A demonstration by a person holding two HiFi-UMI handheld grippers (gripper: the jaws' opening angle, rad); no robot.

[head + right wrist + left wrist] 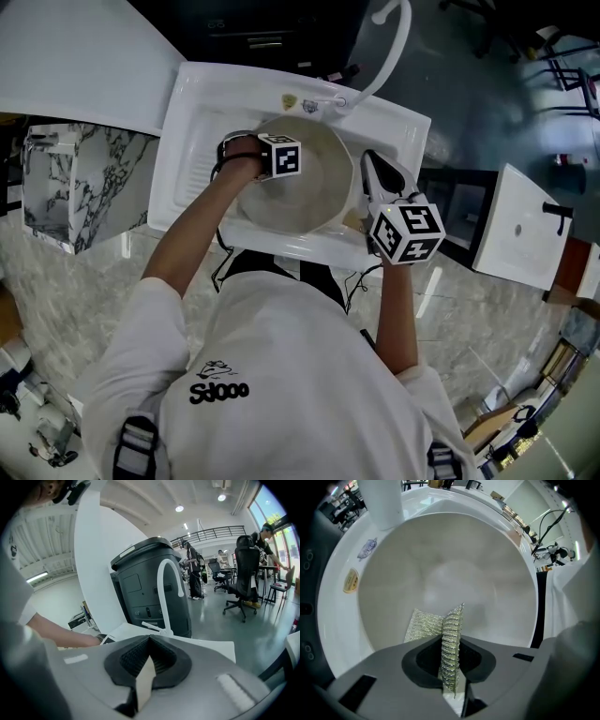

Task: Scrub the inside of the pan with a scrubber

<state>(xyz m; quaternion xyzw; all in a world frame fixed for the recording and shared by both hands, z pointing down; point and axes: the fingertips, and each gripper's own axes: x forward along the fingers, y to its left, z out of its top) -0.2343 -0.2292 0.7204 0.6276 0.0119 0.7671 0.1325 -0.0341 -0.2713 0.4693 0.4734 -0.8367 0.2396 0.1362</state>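
A round pale pan point(314, 192) lies in the white sink point(192, 112). My left gripper point(279, 171) hangs over the pan's left half, its marker cube on top hiding the tips. Seen from the left gripper view, it point(451, 625) is shut on a silvery mesh scrubber point(450, 644) whose free flap point(423, 624) rests against the pan's inside point(454, 564). My right gripper point(371, 167) sits at the pan's right edge. Its jaws point(149, 660) are shut on a thin beige edge, the pan's rim point(143, 684).
A white curved faucet point(401, 37) rises behind the sink, also seen as the faucet point(169, 585) ahead of the right gripper. A marble counter point(89, 183) lies left of the sink. A grey bin point(145, 581), an office chair point(243, 588) and people stand beyond.
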